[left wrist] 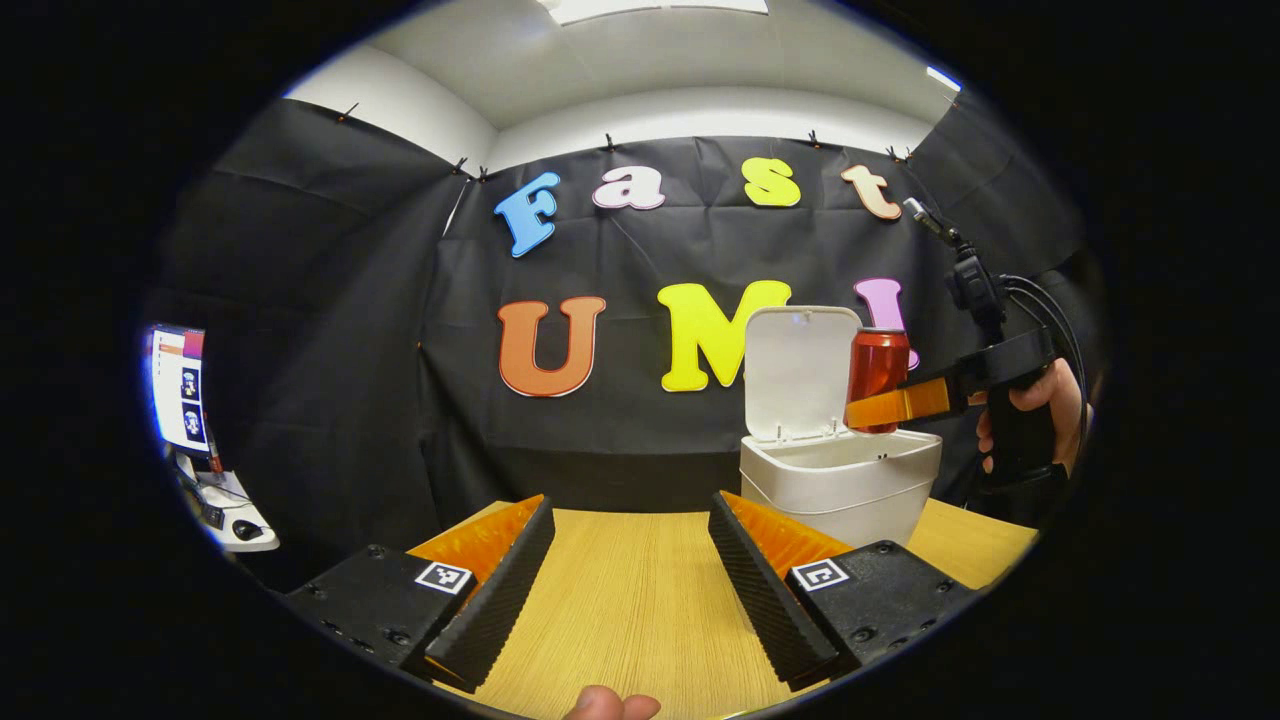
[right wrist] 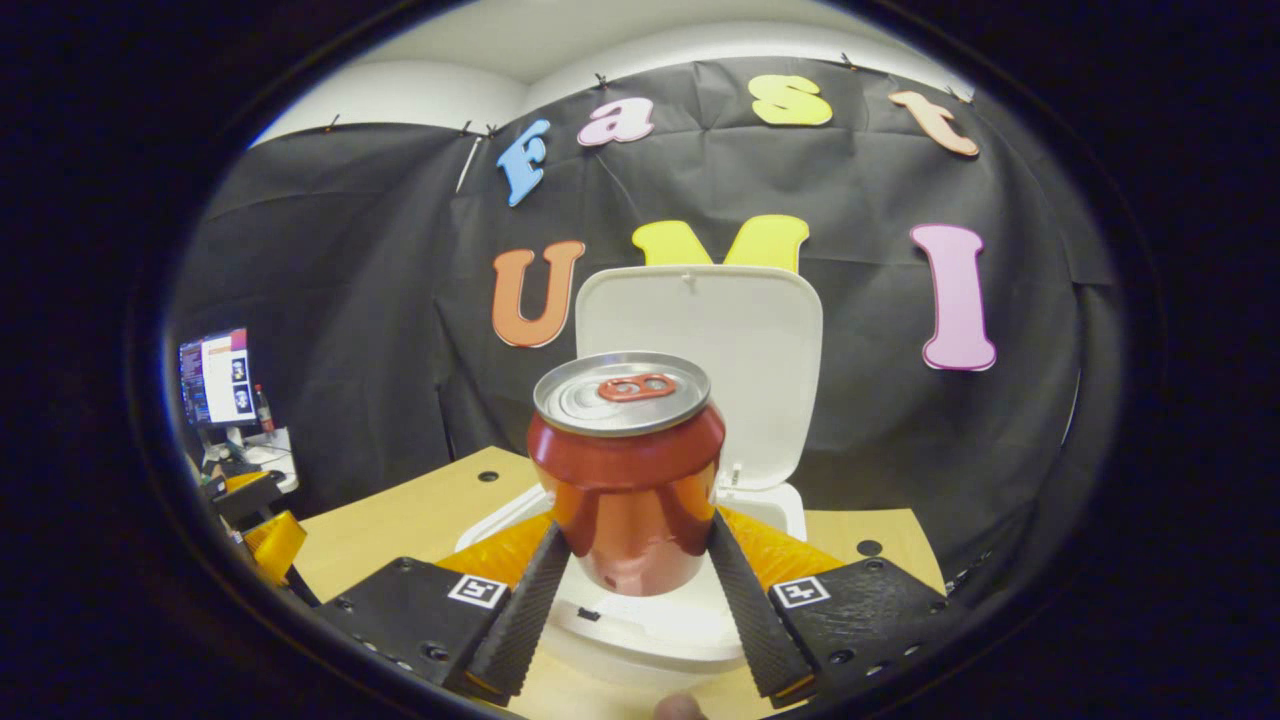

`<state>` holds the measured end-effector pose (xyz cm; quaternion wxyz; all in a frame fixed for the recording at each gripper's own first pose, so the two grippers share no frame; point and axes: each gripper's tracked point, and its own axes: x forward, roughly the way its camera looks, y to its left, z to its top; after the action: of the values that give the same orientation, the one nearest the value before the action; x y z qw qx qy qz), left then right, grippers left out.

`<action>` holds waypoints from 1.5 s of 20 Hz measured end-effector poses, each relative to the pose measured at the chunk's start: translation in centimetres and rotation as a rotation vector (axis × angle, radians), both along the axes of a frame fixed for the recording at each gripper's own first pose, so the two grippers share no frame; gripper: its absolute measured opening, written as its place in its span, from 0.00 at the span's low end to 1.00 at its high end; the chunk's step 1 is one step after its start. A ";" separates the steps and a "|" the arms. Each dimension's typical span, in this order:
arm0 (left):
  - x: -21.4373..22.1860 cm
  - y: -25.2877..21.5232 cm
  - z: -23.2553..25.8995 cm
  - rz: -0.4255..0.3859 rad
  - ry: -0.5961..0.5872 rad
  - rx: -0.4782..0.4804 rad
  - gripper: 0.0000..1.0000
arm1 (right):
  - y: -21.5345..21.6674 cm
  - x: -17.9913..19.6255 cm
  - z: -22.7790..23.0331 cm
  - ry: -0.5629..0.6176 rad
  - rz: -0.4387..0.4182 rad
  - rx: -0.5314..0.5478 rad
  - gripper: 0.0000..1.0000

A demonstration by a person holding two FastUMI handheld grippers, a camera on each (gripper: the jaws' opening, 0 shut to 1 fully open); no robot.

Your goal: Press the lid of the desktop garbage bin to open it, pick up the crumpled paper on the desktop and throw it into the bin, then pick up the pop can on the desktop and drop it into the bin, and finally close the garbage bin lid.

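Pop can [right wrist: 628, 480]: red body w/ glossy orange-ish reflections, silver top, red pull tab. Same can in left gripper view [left wrist: 878, 365] reads plain red w/ thin silver rim

Bin [left wrist: 838, 480]: white all over, lid [right wrist: 715, 360] white too, inside face plain, no pattern

Desktop [left wrist: 630, 600]: light yellow-tan wood, fine straight grain lines; a few small dark round holes seen in right gripper view

Gripper bodies: black blocks, each w/ small white square tag carrying black marker pattern [left wrist: 443, 577]

Booth wall cloth [left wrist: 330, 330]: black, creased. Wall above: white/pale grey

Monitor [left wrist: 178, 385] far left: bright white-ish screen w/ red-orange strip at top; white stand surface below it
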<state>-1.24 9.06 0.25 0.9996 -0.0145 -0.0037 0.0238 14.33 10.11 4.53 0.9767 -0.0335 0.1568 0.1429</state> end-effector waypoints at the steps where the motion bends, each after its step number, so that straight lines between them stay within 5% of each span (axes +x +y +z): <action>1: -0.1 -0.1 -0.1 -0.002 -0.002 0.003 1.00 | 0.0 0.3 0.0 0.007 -0.003 -0.007 0.82; 21: -0.9 -1.1 -0.4 -0.031 0.006 0.019 1.00 | 0.2 2.2 -1.2 0.040 -0.035 -0.028 0.84; 30: -1.0 -1.6 -1.1 -0.032 0.010 0.014 1.00 | -0.8 1.4 1.2 -0.041 -0.079 -0.003 0.90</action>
<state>-2.20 7.42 -0.86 0.9999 -0.0076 0.0015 0.0080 15.69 9.27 5.72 0.9845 -0.0319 0.1382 0.1032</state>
